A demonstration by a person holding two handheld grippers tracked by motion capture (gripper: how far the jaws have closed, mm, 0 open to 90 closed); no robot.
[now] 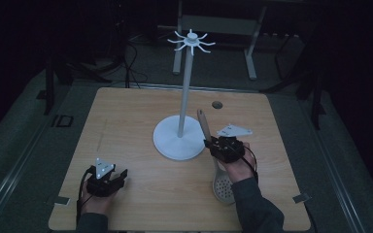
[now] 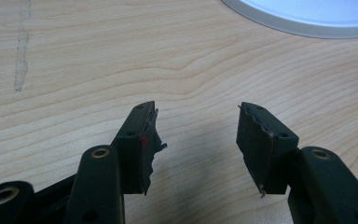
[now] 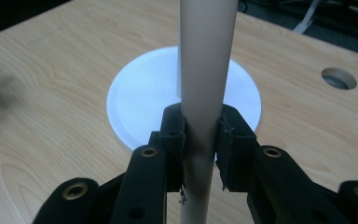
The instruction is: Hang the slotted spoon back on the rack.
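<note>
I saw the wooden table (image 1: 141,111) carrying the white stand (image 1: 180,138), whose round base sat near the middle and whose pole rose to a hooked crown. Just right of that base, my right gripper (image 1: 209,142) had its jaws pinched tight on the pale handle of the slotted spoon (image 1: 222,183); the handle tilted up toward the pole and the perforated bowl hung low under my hand, near the tabletop. My left gripper (image 1: 121,175) sat at the near left corner, jaws spread wide with nothing between them.
</note>
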